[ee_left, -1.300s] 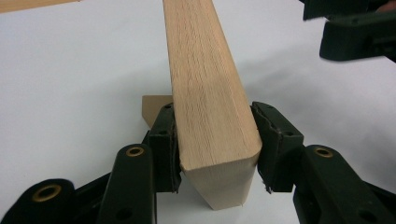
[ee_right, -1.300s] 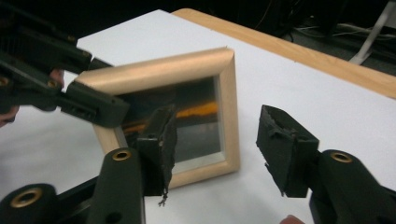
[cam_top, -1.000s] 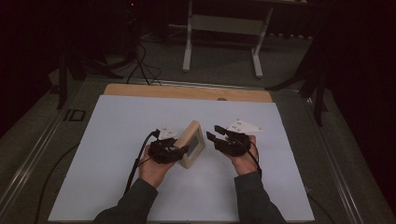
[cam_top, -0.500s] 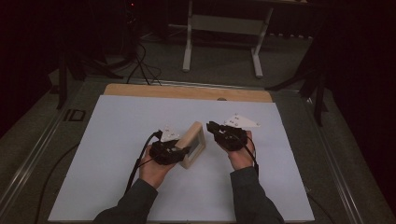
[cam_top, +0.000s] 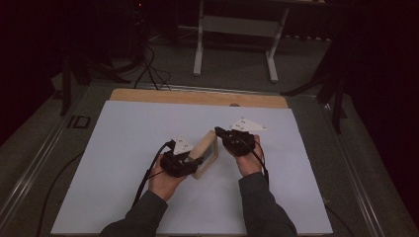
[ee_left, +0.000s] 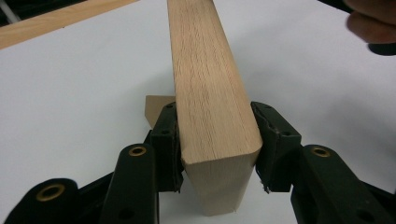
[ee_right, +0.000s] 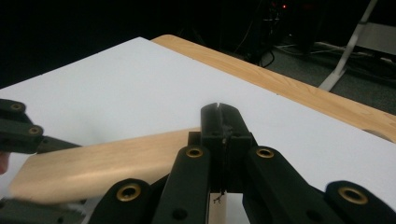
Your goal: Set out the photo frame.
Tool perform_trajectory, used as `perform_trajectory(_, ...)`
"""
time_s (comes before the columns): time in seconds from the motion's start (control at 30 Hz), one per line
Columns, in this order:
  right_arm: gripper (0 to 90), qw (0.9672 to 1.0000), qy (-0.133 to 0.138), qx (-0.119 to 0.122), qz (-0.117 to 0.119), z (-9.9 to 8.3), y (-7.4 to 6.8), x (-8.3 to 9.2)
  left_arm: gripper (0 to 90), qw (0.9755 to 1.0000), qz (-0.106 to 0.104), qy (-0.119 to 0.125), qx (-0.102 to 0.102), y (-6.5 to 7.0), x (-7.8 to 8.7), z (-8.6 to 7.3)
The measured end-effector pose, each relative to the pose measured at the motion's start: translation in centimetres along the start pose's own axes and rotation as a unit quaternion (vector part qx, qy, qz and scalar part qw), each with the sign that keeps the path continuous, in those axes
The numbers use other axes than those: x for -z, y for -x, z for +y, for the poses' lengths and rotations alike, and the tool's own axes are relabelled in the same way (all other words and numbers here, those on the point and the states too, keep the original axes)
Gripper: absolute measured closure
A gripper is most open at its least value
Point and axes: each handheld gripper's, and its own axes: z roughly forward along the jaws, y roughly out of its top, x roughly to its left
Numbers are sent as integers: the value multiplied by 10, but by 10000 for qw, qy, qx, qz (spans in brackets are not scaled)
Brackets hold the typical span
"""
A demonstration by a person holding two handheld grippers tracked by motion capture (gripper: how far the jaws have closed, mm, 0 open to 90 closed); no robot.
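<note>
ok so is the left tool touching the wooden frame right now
Touching. The left gripper view shows the left tool with both black jaws pressed flat against opposite faces of the wooden frame, no gap on either side.

Dark room; grey floor [cam_top: 237,54]; white-legged stand [cam_top: 236,29] beyond table; black cables [cam_top: 148,64] on floor.
</note>
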Motion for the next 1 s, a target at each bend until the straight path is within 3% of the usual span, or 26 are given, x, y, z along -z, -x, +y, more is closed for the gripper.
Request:
perform_trajectory(0.47, 897, 9996, -245, 136, -61, 7, -2, -26, 586, 9998, 29, -5, -218, 10, -1, -1)
perform_trajectory(0.67, 897, 9988, -392, 237, -148, 4, -3, -27, 590, 9997, 13, -11, -263, 13, -2, -2)
perform_trajectory(1.0, 897, 9987, -398, 264, -168, 1, -2, -24, 586, 9995, 41, -10, -297, 14, -3, -4)
